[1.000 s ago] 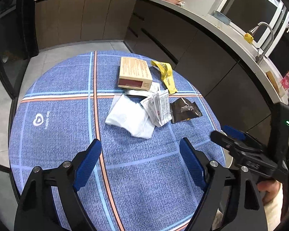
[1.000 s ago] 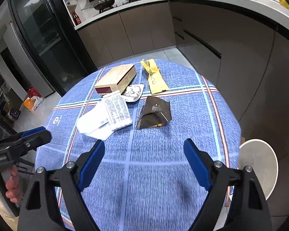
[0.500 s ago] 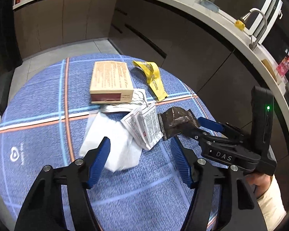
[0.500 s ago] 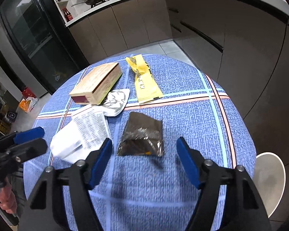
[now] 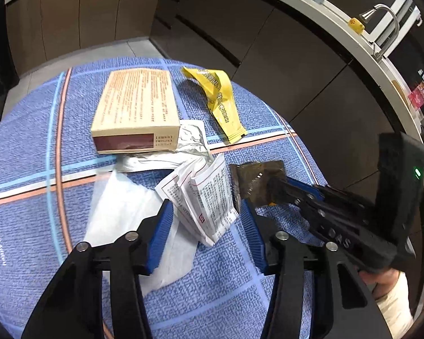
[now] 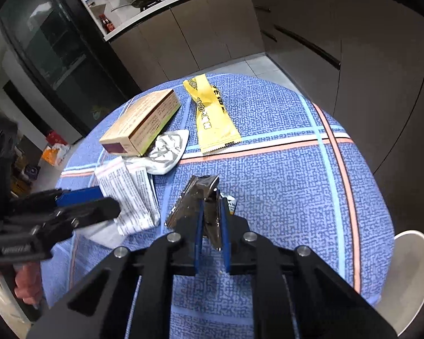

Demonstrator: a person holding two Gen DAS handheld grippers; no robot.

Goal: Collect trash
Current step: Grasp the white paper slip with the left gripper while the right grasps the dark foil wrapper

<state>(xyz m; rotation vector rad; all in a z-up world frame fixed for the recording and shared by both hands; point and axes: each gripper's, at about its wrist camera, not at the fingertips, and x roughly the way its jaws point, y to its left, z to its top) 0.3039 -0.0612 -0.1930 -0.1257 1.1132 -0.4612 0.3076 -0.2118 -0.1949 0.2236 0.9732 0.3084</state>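
Now you are in the pick-up step, with both hands at work on the litter spread over the desk (image 5: pixel 28 147), which wears a blue checked cloth. Your right tongs (image 6: pixel 212 226) have just been closing and are clamped on the dark foil wrapper (image 6: pixel 196 197); it stands pinched between the blue pads, its crumpled top poking out past the tips. In the left wrist view the same wrapper sits at the right of the pile, gripped by the right tool coming in from the right edge.

Your left tongs (image 5: pixel 203 226) have also been closing, yet they stand apart: the pads straddle the folded printed leaflet (image 5: pixel 203 197) without pressing on it. The leaflet lies partly on the white tissue (image 5: pixel 121 209), at the near side of the pile.

The other trash lies untouched farther off: the tan carton (image 5: pixel 135 104) at the far left, the crumpled silver foil (image 5: pixel 189 138) tucked against its near right corner, and the yellow sachet (image 5: pixel 220 99) at the far right.

For the next move, I judge that you should close the left pads on the leaflet, low enough to catch all its folds and, ideally, not the tissue beneath. Then lift both pieces clear. No bin is identifiable in either view, so you will have to find where they go.
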